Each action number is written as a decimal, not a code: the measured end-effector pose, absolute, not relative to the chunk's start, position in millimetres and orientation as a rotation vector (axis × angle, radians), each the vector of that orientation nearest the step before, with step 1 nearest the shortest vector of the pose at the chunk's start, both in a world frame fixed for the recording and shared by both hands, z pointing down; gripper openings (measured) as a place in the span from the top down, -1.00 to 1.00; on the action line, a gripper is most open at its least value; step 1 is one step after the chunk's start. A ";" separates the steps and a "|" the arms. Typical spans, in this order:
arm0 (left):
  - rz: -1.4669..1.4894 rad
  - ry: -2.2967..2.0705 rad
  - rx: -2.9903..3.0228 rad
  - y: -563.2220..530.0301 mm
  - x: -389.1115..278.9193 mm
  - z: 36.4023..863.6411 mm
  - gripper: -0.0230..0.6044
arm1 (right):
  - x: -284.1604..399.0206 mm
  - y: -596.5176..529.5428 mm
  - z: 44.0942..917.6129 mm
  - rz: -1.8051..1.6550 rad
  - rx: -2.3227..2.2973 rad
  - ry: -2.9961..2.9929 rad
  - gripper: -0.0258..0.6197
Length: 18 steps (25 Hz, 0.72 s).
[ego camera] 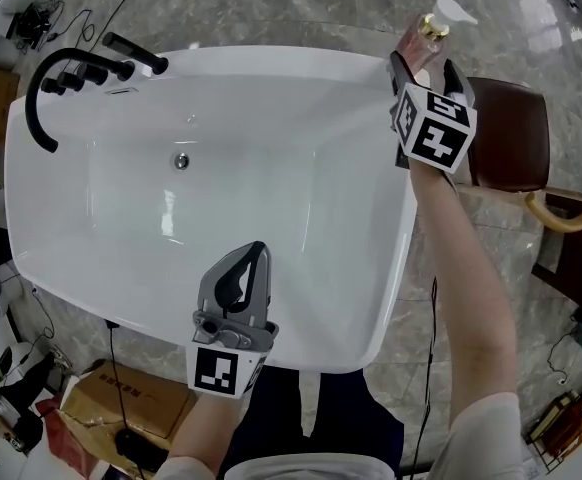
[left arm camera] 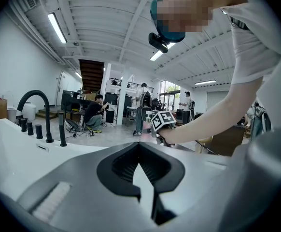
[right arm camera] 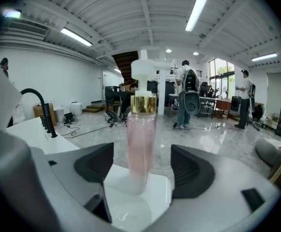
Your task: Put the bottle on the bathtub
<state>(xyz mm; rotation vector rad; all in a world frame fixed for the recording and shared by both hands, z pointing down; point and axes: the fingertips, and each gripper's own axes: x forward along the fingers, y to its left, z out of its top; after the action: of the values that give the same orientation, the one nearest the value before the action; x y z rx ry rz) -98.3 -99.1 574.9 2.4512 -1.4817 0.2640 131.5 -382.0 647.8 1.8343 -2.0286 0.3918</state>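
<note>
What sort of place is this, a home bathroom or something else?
Probably a large workshop or showroom hall, not a home: the bathtub stands freely on a polished stone floor, under a bare ceiling with strip lights, with people standing behind.

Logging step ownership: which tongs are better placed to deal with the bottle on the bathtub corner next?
Right: the right tongs straddle the bottle, jaws apart; the left tongs hang shut over the bathtub's near side.
</note>
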 end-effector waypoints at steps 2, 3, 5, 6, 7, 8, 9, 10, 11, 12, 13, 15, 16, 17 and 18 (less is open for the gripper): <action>0.245 -1.508 2.478 -101.7 -102.6 569.7 0.90 | 129.4 -367.1 644.8 0.361 1.813 -2.040 -0.15; 0.240 -1.520 2.489 -102.4 -104.5 567.0 0.90 | 128.4 -359.2 643.3 0.353 1.807 -2.047 -0.15; 0.242 -1.534 2.496 -101.8 -107.3 563.3 0.90 | 126.9 -341.9 640.0 0.345 1.802 -2.062 -0.15; 0.245 -1.540 2.495 -101.1 -108.7 562.1 0.90 | 126.4 -332.6 638.1 0.344 1.802 -2.069 -0.15; 0.246 -1.546 2.493 -100.5 -110.2 561.2 0.90 | 125.7 -322.6 636.2 0.347 1.804 -2.077 -0.15; 0.245 -1.552 2.489 -100.0 -111.7 560.6 0.90 | 125.1 -311.7 634.3 0.357 1.809 -2.084 -0.15; 0.242 -1.557 2.485 -99.3 -113.1 560.2 0.90 | 124.5 -299.5 632.3 0.371 1.816 -2.090 -0.15; 0.240 -1.561 2.481 -98.4 -114.0 559.9 0.90 | 123.8 -286.0 630.2 0.384 1.822 -2.094 -0.15; 0.239 -1.562 2.478 -97.2 -114.2 559.7 0.90 | 123.1 -271.4 628.3 0.390 1.827 -2.094 -0.15; 0.239 -1.560 2.479 -96.0 -113.9 559.7 0.90 | 121.9 -256.0 627.2 0.390 1.828 -2.092 -0.15; 0.241 -1.557 2.482 -94.7 -113.3 559.8 0.90 | 119.9 -240.2 627.1 0.389 1.825 -2.088 -0.15; 0.241 -1.550 2.488 -91.6 -111.7 560.2 0.90 | 114.3 -208.6 628.4 0.388 1.809 -2.084 -0.15; 0.239 -1.547 2.489 -89.8 -110.7 560.4 0.90 | 111.4 -193.5 628.6 0.388 1.800 -2.084 -0.15; 0.238 -1.545 2.489 -88.0 -109.8 560.7 0.90 | 108.6 -179.7 628.1 0.388 1.791 -2.088 -0.15; 0.238 -1.542 2.489 -86.5 -109.1 561.0 0.90 | 105.9 -167.4 626.6 0.390 1.785 -2.093 -0.15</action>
<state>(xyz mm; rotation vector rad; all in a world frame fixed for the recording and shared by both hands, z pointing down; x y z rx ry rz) -109.1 -86.5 561.0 2.4892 -1.5425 0.2379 105.9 -167.4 626.6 1.7852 -2.0933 0.3897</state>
